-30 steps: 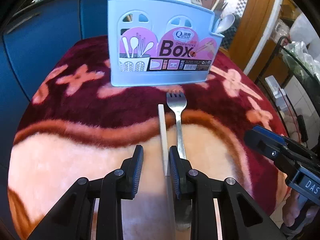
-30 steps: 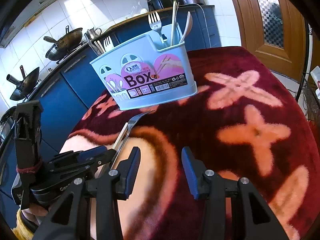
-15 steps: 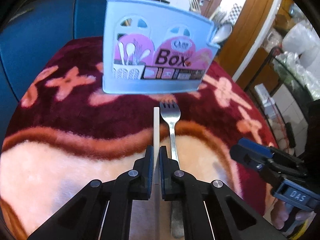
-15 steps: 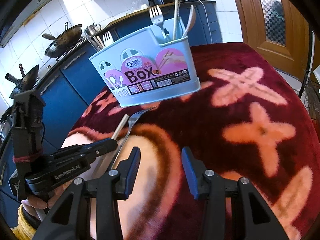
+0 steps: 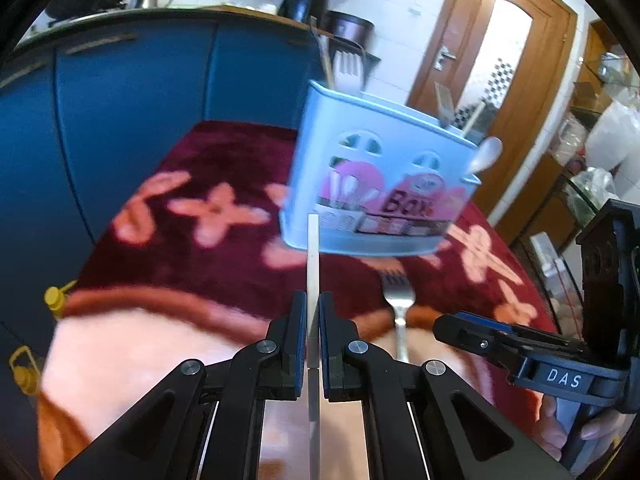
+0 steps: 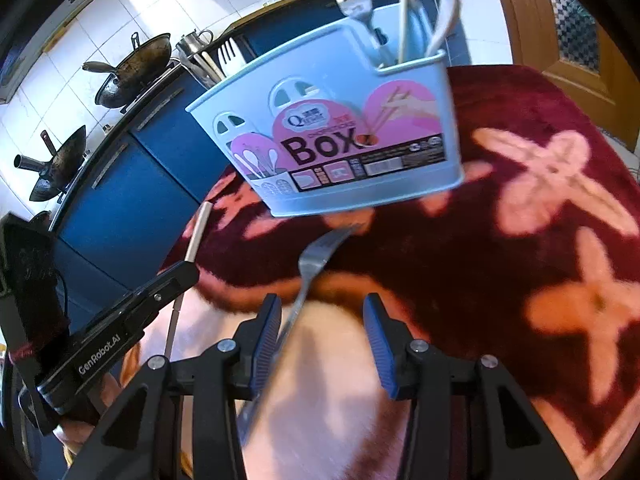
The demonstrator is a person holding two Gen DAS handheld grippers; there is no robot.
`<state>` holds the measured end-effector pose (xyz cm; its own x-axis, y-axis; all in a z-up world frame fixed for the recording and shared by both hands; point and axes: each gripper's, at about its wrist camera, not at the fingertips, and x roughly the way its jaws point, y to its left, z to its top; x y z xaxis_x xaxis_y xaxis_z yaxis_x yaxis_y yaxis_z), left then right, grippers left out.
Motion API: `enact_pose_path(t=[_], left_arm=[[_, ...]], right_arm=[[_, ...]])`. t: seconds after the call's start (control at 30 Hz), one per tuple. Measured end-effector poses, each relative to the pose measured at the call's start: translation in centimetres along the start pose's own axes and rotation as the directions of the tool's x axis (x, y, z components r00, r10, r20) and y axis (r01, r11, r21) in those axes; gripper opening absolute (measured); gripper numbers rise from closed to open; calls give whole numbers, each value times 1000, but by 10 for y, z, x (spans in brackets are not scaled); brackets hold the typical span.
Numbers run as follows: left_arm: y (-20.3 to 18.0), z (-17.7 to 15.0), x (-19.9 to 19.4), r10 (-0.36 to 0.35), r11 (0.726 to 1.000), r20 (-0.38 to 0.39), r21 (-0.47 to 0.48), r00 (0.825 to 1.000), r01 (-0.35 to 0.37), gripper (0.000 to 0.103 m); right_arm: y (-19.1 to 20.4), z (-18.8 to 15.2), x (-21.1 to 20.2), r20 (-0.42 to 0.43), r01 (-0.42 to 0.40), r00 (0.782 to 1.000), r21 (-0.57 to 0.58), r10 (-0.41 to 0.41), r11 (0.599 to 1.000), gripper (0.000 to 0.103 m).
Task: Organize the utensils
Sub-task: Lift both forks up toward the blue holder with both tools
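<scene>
The left gripper [image 5: 313, 334] has its blue pads closed flat on a pale chopstick [image 5: 312, 256], whose free end points toward the light-blue utensil box [image 6: 340, 136] standing on the dark red flowered cloth [image 6: 540, 208]. The right gripper [image 6: 322, 344] holds nothing, its jaws wide apart low over the cloth, with the handle of a metal fork [image 6: 316, 260] lying on the cloth just beside its left finger, tines toward the box. Forks, a spoon and chopsticks stand upright in the box's compartments.
</scene>
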<state>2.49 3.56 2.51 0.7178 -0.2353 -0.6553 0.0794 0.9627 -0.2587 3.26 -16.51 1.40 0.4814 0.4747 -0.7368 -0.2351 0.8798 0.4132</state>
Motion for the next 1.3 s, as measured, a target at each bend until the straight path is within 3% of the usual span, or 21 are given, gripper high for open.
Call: enact_pose_path(t=[0.23,0.4,0.73,1.03,1.3], left_arm=[[16,-1,2,32,999,7,-32,999,-32,6],[19,-1,2,39,999,16,-34,999,-38,6],[20,0,2,39,999,24,-36,999,-38,6],[15,2,-5,35,999,43,-32,998,-33,6],[6,5,-19,19,1000,86,-22,996,-17,6]], right_arm=[[1,12,26,-61,-32,998,44,35,999,46],[-2,20,35,-64,-39,997,52,43,998,38],[-8,24,40,-34,-76,996,31,77,997,9],[11,15,6,96,-65,993,-70,72,995,7],[18,11,-38,262,14,965,-116,17,993,6]])
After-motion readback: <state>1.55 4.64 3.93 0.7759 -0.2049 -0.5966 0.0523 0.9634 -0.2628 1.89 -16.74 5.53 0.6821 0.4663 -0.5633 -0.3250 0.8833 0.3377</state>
